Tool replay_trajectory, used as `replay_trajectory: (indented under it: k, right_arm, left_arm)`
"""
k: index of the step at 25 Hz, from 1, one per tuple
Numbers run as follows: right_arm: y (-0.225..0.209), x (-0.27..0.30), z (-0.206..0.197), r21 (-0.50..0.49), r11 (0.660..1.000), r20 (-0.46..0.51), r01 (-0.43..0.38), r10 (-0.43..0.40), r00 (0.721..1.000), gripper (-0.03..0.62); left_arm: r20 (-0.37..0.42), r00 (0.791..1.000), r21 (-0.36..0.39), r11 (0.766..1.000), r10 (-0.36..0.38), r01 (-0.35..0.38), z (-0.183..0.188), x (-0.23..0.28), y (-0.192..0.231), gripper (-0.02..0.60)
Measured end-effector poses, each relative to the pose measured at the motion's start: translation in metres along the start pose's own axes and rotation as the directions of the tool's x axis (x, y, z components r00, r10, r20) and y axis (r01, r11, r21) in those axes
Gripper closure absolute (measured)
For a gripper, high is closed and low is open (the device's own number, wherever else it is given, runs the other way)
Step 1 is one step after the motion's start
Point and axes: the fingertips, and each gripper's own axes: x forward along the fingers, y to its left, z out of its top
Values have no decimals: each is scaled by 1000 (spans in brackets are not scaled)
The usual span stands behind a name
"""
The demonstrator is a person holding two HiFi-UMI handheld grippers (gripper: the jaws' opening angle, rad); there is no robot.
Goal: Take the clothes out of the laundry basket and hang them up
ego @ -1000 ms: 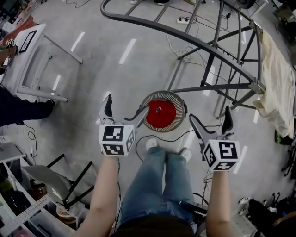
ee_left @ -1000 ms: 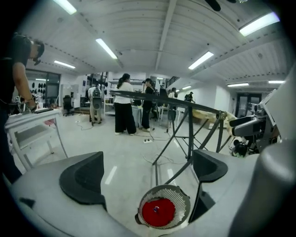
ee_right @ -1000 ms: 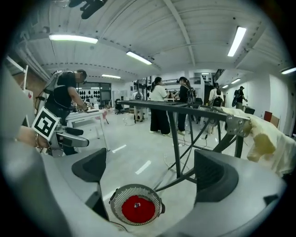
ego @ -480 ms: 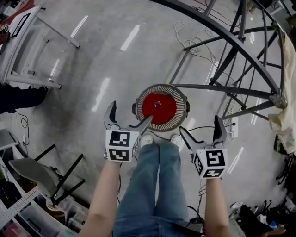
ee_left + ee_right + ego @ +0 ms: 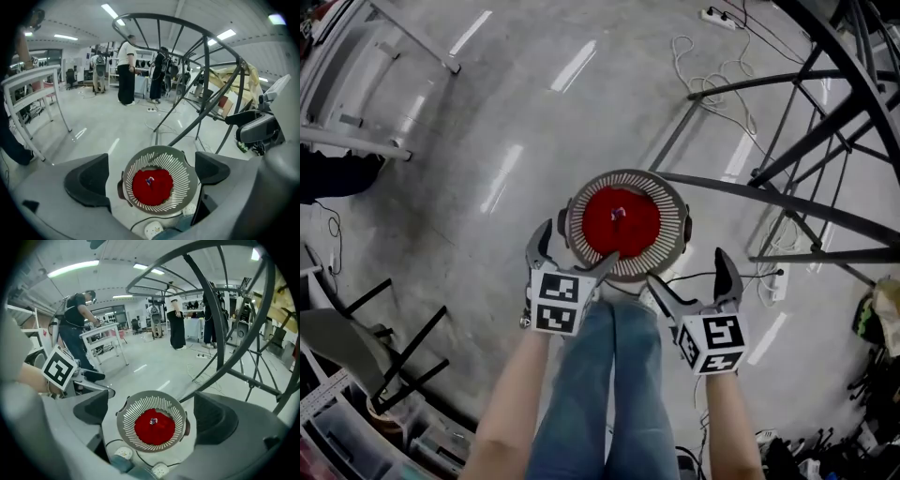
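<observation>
One red garment (image 5: 621, 220) lies in the laundry basket (image 5: 671, 246) on the floor, below and just ahead of the fingers, untouched. Left gripper (image 5: 579, 246) and right gripper (image 5: 686, 270) hover over it, fingers apart, gripping nothing. Beyond the right fingers stands the rack (image 5: 787, 202), a pale cloth (image 5: 227, 77) draped on it. Grabbing and hanging the garment seem wholly left.

Your laundry basket (image 5: 673, 246) is grey with pale slats; the garment (image 5: 621, 223) inside is red. The cubes on your left gripper (image 5: 578, 248) and right gripper (image 5: 686, 272) bear black-and-white squares. Your jeans (image 5: 600, 394) are blue.
</observation>
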Motion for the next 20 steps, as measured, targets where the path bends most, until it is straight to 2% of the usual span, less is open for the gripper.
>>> replay_trajectory:
  k: [3, 6, 12, 15, 20]
  right_arm:
    - [-12, 15, -27, 39, 999, -26, 5, -4, 1000, 28]
    - [-23, 22, -51, 27, 1000, -58, 8, -7, 998, 29]
    - [-33, 44, -91, -61, 998, -101, -16, 10, 995, 49]
    - [-38, 75, -113, -90, 996, -123, -24, 13, 992, 72]
    - [-36, 143, -155, -179, 980, -236, -87, 43, 971, 113]
  left_arm:
    - [-47, 999, -16, 1000, -10, 9, -29, 35, -4, 12]
    - [-80, 996, -39, 999, -30, 27, -52, 64, -12, 12]
    - [-115, 992, -48, 998, -42, 37, -81, 92, -18, 14]
    - [-116, 993, -48, 999, -26, 21, -89, 96, -12, 14]
    - [-108, 994, -40, 999, 7, -12, -98, 97, 8, 14]
